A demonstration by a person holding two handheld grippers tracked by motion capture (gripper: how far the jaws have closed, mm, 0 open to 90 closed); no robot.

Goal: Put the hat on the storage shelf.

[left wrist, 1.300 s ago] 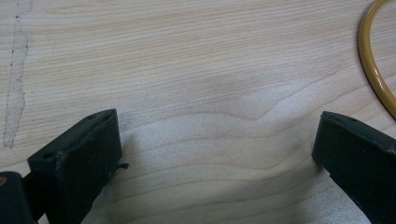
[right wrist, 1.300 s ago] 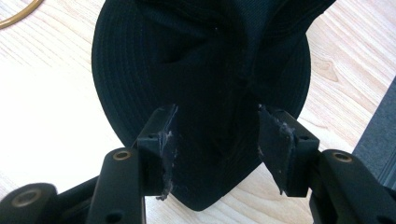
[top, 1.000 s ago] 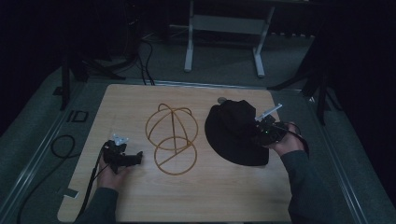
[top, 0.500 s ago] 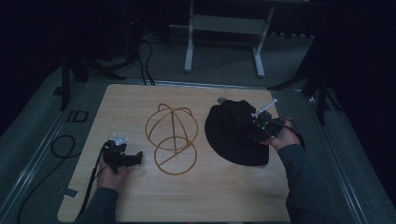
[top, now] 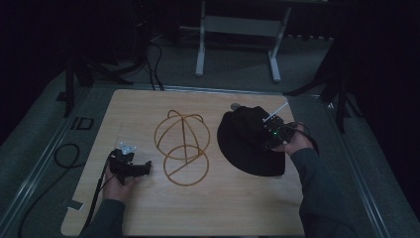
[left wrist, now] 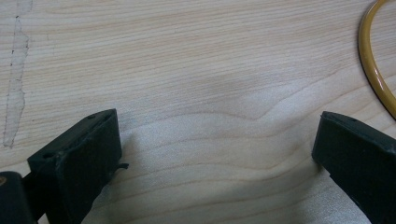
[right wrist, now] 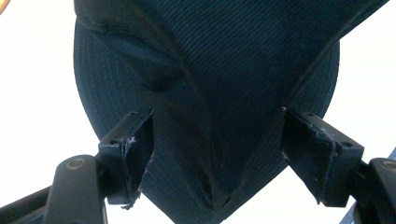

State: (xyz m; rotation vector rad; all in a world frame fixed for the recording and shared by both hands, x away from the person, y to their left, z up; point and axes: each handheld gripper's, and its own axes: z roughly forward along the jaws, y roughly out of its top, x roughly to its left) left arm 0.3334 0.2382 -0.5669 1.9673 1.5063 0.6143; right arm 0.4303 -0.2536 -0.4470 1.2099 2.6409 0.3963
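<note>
Right gripper view: creased black hat (right wrist: 219,93) between spread hand-held gripper (right wrist: 217,135) jaws.

Black hat (top: 250,144) beside gold wire stand (top: 181,147)

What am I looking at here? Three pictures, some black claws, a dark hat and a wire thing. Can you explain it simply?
No robot arm here: a person at a wooden table holds a two-jaw gripper tool in each hand. The wide picture comes from a camera above, looking down on the table. The other two come from small cameras that ride on the tools and look along their black jaws.

On the table stands a yellow wire frame, shaped like a dome on a ring, and to its right lies a black hat.

The left gripper is open over bare wood and holds nothing; the frame's edge shows at the corner of its view. The right gripper is open too, with the hat's cloth between its jaws, not yet clamped.
</note>
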